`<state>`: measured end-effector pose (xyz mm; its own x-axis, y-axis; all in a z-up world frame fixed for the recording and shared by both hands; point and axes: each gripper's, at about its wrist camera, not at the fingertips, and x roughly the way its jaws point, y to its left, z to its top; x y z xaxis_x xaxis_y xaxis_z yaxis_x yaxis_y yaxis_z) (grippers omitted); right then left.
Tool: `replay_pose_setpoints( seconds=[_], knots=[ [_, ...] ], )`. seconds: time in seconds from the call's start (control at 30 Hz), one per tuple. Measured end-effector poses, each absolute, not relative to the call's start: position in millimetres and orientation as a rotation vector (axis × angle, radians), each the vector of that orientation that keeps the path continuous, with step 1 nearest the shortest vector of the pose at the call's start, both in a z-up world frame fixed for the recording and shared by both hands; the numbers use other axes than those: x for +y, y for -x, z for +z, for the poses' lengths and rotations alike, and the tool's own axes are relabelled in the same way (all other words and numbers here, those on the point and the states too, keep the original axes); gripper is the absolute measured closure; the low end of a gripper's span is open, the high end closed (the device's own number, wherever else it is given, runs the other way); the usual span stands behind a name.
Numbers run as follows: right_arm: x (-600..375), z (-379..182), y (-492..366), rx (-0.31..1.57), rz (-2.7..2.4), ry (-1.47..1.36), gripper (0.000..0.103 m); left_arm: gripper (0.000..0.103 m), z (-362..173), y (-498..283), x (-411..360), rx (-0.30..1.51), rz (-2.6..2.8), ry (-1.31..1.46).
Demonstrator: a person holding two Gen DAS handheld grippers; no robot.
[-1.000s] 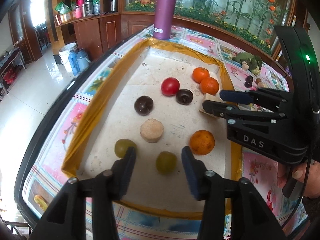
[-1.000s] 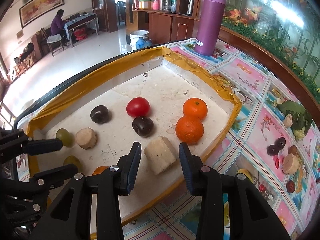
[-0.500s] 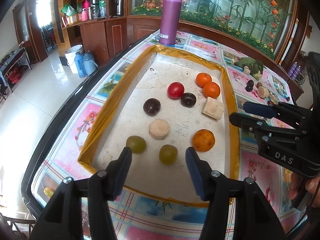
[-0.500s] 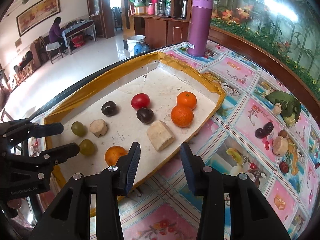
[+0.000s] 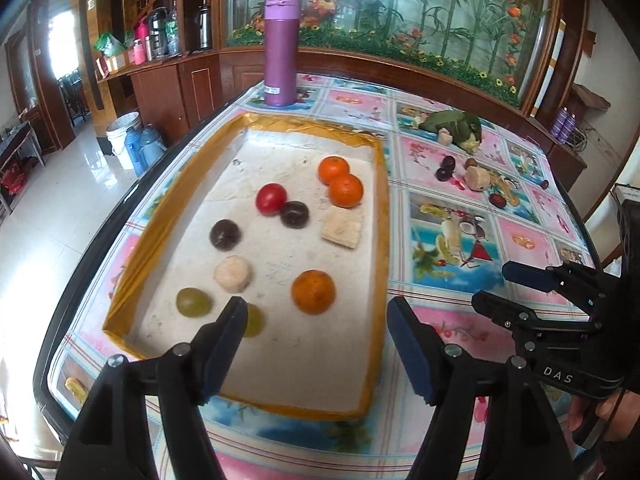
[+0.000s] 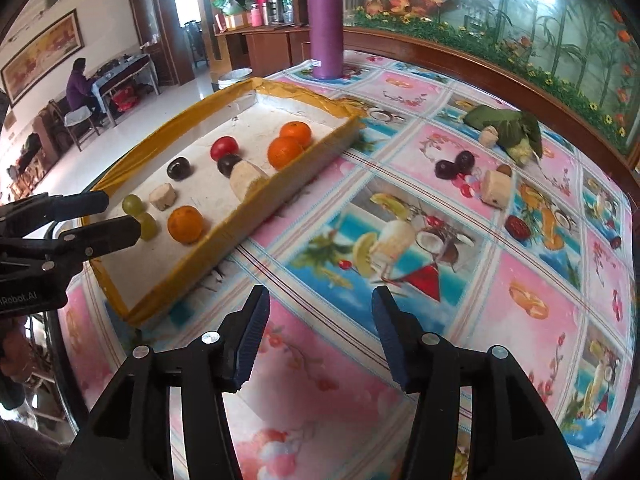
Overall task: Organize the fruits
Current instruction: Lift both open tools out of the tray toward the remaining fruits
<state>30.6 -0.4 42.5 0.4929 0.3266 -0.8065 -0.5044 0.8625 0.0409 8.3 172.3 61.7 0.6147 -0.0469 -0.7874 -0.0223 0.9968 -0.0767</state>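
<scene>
A white tray (image 5: 382, 216) with a yellow taped rim holds three oranges (image 5: 313, 291), a red tomato (image 5: 271, 199), two dark plums (image 5: 225, 234), two green grapes (image 5: 193, 302), a square beige block (image 5: 342, 227) and a round beige piece (image 5: 233, 274). My left gripper (image 5: 316, 314) hovers over the tray's near end, its jaws opening with nothing between them. My right gripper (image 6: 320, 300) hangs over the patterned tablecloth, to the right of the tray (image 6: 256, 204). Its jaws are opening too and hold nothing. More dark plums (image 6: 450, 166), a beige piece (image 6: 494, 188) and a red date (image 6: 517, 227) lie loose on the cloth.
A tall purple bottle (image 5: 280, 50) stands beyond the tray's far end. A green leafy bundle (image 6: 506, 128) lies at the far right of the table. A wooden rail with a plant display borders the far side. The table edge drops to a tiled floor on the left.
Both grippers have drawn back from the tray and their jaws have widened. The right one has swung right, off the beige block and out over the tablecloth.
</scene>
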Motion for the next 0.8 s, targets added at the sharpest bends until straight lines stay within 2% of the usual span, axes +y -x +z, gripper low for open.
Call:
replay_pose_setpoints(
  seconds=[0.37, 0.77, 0.8],
  knots=[
    [-113.6, 48.6, -73.3, 0.910, 0.309, 0.064, 0.050, 0.026, 61.7, -40.9, 104.0, 0.951, -0.104, -0.006],
    [-123.4, 18.1, -162.6, 0.922, 0.374, 0.121, 0.051, 0.025, 62.8, -90.9, 70.7, 0.984, -0.121, -0.044],
    [-124.0, 16.0, -164.6, 0.922, 0.382, 0.116, 0.055, 0.025, 61.9, -94.6, 68.8, 0.988, -0.122, -0.046]
  ],
)
